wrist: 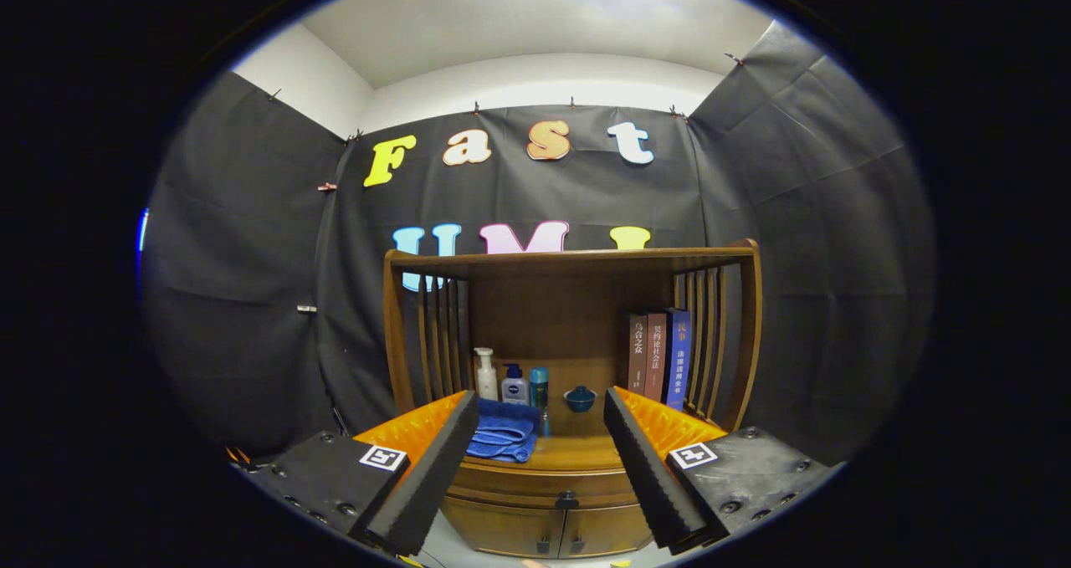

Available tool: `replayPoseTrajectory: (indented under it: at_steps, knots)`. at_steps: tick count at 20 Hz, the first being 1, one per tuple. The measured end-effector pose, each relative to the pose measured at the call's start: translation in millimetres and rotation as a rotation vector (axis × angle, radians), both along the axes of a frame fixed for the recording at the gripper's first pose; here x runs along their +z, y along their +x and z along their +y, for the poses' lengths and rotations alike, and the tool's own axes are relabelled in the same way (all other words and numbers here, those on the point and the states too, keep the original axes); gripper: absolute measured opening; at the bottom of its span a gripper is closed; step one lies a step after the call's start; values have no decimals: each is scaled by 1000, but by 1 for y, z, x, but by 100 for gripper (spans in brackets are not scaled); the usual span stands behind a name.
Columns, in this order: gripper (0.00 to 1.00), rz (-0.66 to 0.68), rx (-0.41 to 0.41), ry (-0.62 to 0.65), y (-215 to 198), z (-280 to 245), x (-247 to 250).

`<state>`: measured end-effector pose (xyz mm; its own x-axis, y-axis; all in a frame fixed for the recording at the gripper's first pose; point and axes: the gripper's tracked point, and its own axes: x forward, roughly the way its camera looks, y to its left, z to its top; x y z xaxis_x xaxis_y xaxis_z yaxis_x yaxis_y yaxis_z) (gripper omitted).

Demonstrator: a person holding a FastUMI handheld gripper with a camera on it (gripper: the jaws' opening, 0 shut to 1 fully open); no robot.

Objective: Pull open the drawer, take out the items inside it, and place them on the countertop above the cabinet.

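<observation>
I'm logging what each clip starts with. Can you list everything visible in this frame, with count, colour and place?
Cabinet: one, brown wood, slatted sides, ahead of the fingers.
Countertop: one, brown, beyond the fingertips.
Drawer: one, brown, closed, below the countertop.
Drawer knob: one, dark, between the fingers.
Cabinet doors: two, brown, below the drawer.
Folded towel: one, blue, on the countertop by the left finger.
Pump bottle: one, white, at the back left.
Lotion bottle: one, white with blue cap, beside it.
Slim bottle: one, teal, next along.
Small bowl: one, dark teal, mid-back.
Books: three, two brown and one blue, upright at right.
Gripper: one, black pads on orange fingers, open, holding nothing.
</observation>
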<state>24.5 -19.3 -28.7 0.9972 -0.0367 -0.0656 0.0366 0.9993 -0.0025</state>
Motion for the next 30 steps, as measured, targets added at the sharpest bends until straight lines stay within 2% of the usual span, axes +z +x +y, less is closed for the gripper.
replayPoseTrajectory:
  at_steps: [8,24,30]
  knots:
    - [98,75,-3,60,21,-7,-55]
    - [97,363,-43,94,85,-42,-271]
    - [90,459,-85,75,97,-54,-336]
